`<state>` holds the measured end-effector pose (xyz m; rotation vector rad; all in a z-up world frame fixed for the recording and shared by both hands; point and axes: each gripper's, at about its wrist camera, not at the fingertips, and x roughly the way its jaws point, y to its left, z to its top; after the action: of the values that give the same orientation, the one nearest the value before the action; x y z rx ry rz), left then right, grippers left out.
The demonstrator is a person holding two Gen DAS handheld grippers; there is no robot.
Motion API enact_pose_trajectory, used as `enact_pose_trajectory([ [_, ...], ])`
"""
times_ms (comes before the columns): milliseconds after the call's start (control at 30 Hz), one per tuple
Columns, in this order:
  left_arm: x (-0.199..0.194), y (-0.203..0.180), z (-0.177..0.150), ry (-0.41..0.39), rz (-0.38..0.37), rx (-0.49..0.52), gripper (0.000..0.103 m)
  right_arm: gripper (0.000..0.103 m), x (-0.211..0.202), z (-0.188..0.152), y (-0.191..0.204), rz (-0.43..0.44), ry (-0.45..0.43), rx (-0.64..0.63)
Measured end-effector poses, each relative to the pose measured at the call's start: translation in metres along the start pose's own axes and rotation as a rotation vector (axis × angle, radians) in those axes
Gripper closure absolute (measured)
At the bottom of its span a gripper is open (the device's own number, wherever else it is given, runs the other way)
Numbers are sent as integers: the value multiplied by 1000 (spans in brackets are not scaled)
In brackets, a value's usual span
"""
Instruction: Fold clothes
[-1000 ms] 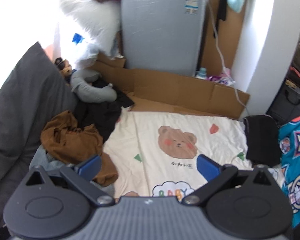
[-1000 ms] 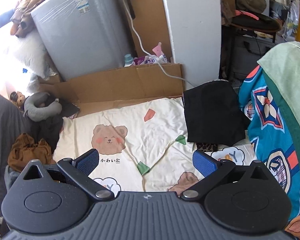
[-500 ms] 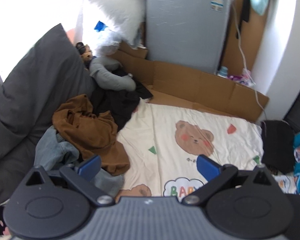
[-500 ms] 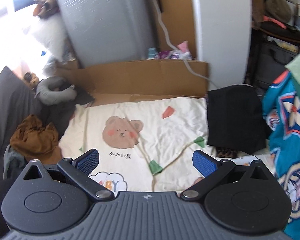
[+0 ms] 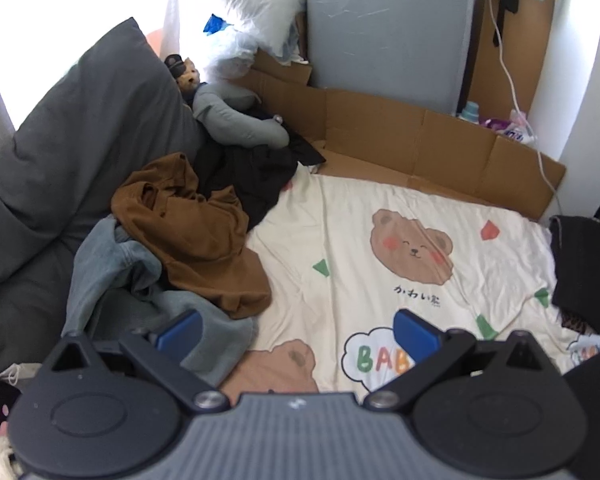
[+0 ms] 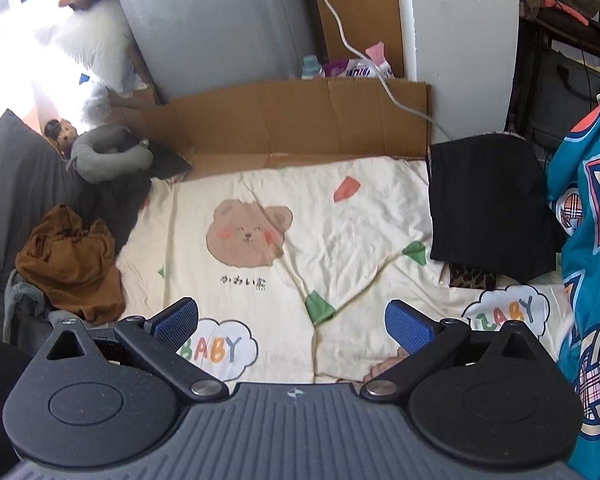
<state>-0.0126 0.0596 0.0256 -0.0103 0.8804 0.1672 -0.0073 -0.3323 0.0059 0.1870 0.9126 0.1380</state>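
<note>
A crumpled brown garment [image 5: 196,232] [image 6: 72,264] lies in a heap at the left of the cream bear-print sheet [image 5: 380,264] [image 6: 284,240]. Faded blue jeans [image 5: 120,280] spread under it, and a black garment [image 5: 252,172] bunches just beyond. A folded black garment [image 6: 484,216] [image 5: 580,264] rests at the sheet's right edge. My left gripper [image 5: 298,330] hovers open over the sheet's near left part, its left finger above the jeans. My right gripper [image 6: 292,322] is open above the sheet's near middle, holding nothing.
A grey pillow [image 5: 72,152] borders the left. A grey neck cushion [image 5: 236,124] and small plush toy [image 5: 184,72] sit at the back left. Cardboard [image 6: 300,120] lines the far edge before a grey appliance [image 6: 220,24]. A teal patterned blanket [image 6: 592,280] lies right.
Both views have swung leftward. The clothes heap now sits nearer my left gripper and fills more of its view. Both grippers stay open.
</note>
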Motion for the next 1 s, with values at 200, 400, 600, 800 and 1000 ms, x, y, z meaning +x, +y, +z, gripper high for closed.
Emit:
enact_pose_trajectory([
  [200, 6, -16, 4, -6, -9, 8, 0, 0, 6, -3, 3, -23, 17, -11],
  [400, 14, -27, 7, 1, -18, 0, 0, 0, 13, -8, 10, -41, 43, -43],
  [600, 20, -35, 3, 8, -50, -3, 1, 0, 15, -9, 13, -55, 51, -53],
  [800, 20, -38, 0, 0, -71, 2, 6, 0, 18, -11, 15, -49, 63, -51],
  [1000, 20, -49, -2, -3, -73, 43, 8, 0, 18, -11, 21, -64, 51, -80],
])
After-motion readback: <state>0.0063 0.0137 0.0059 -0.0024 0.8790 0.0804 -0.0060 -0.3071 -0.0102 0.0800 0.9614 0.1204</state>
